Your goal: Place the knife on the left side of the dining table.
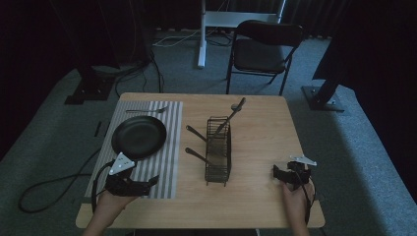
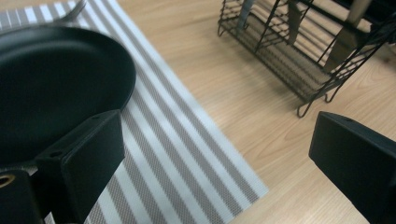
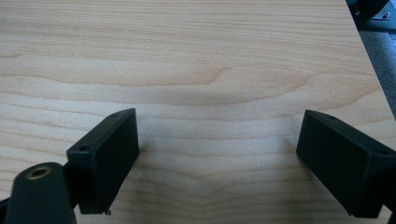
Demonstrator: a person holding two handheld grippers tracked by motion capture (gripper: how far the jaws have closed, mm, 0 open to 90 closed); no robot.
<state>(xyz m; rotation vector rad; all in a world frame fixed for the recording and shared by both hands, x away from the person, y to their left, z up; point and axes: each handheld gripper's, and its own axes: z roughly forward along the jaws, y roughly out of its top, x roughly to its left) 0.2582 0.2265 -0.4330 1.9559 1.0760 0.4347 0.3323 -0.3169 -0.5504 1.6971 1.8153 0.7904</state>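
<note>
A wooden worktop (image 1: 265, 123) carries a grey striped placemat (image 1: 167, 162) on its left side. A black plate (image 1: 139, 136) rests on the placemat, with a fork (image 1: 146, 110) lying just beyond it at the far end. A black wire rack (image 1: 218, 150) stands near the middle, holding several utensils. A black folding chair (image 1: 263, 49) stands on the floor beyond the far edge.

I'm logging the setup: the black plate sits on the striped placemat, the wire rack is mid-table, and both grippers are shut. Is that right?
Not the grippers: in each gripper view the jaws of the left gripper and right gripper stand wide apart, empty. The black plate does sit on the striped placemat, the wire rack mid-table.
</note>
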